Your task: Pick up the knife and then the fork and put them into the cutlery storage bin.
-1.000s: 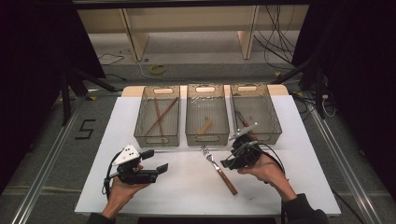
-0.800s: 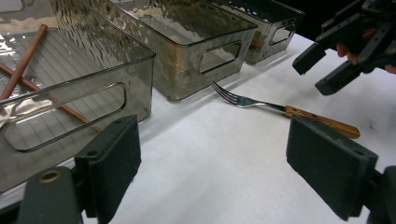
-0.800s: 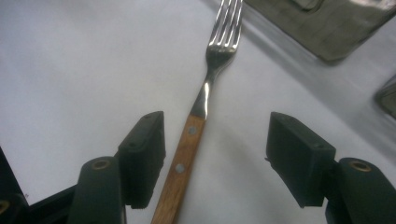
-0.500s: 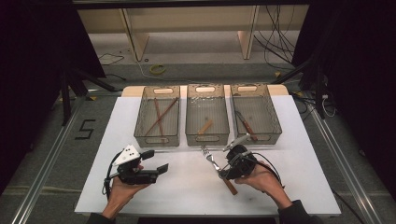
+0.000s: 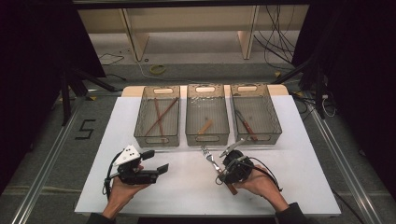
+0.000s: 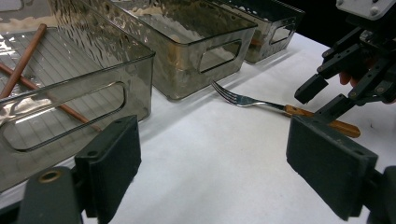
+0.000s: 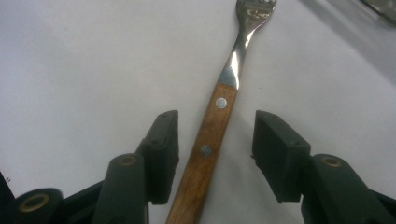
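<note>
Wood-handled fork [image 5: 215, 167] is seen in the high view lying on the white table [image 5: 187, 196], tines toward the middle bin [image 5: 207, 114], just in front of the row of three smoked-plastic bins. The right gripper [image 5: 232, 164] is lowered over the fork's handle; the left gripper [image 5: 150, 163] is held above bare table on the person's left, well apart from the fork, jaws spread wide. Two brown sticks are noted in the left bin [image 5: 158, 116]; a small wooden piece in the middle bin; what may be a utensil in the right bin [image 5: 254, 112], too small to name. In the left gripper view, the fork [image 6: 280, 107] is seen flat on the table beside the middle bin [image 6: 187, 42], with the right gripper [image 6: 327, 95] poised at its handle, jaws parted. In the right gripper view, the riveted wooden handle of the fork [image 7: 210, 140] is framed between the two spread jaws of the right gripper [image 7: 215, 149]; neither pad is seen touching it.
</note>
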Motion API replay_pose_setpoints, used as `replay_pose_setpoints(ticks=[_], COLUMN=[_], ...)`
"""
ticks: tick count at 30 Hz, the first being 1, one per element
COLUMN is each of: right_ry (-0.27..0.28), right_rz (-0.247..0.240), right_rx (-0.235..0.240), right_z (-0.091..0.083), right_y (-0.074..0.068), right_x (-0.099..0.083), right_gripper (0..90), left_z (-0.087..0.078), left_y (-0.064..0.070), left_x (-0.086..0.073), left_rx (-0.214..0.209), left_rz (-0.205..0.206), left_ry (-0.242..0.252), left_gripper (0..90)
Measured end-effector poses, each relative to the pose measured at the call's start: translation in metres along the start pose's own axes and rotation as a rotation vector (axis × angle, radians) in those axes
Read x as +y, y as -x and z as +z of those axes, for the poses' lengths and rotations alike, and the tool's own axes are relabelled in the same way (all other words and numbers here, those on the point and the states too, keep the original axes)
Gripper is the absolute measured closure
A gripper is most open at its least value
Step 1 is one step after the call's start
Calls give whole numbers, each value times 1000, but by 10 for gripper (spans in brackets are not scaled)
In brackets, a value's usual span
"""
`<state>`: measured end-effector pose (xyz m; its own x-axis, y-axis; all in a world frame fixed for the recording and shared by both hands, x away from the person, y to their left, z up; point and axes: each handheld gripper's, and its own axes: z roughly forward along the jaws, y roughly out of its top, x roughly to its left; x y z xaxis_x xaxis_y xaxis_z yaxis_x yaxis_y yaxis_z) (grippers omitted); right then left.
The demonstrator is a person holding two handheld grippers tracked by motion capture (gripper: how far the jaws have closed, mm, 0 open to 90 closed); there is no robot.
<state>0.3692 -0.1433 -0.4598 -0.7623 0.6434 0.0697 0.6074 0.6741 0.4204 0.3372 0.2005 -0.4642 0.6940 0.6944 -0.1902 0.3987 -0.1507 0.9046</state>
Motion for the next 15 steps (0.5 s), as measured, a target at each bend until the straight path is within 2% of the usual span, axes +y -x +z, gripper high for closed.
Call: replay_pose_setpoints(ticks=[15], right_ry=[-35], right_rz=[-44], right_rx=[-28], right_z=[8], right_y=[-3], right_x=[0], right_gripper=[599], left_z=[1], left_y=[1], left_x=[0], left_rx=[-6], left_rz=[0], left_ry=[-5], left_gripper=[171])
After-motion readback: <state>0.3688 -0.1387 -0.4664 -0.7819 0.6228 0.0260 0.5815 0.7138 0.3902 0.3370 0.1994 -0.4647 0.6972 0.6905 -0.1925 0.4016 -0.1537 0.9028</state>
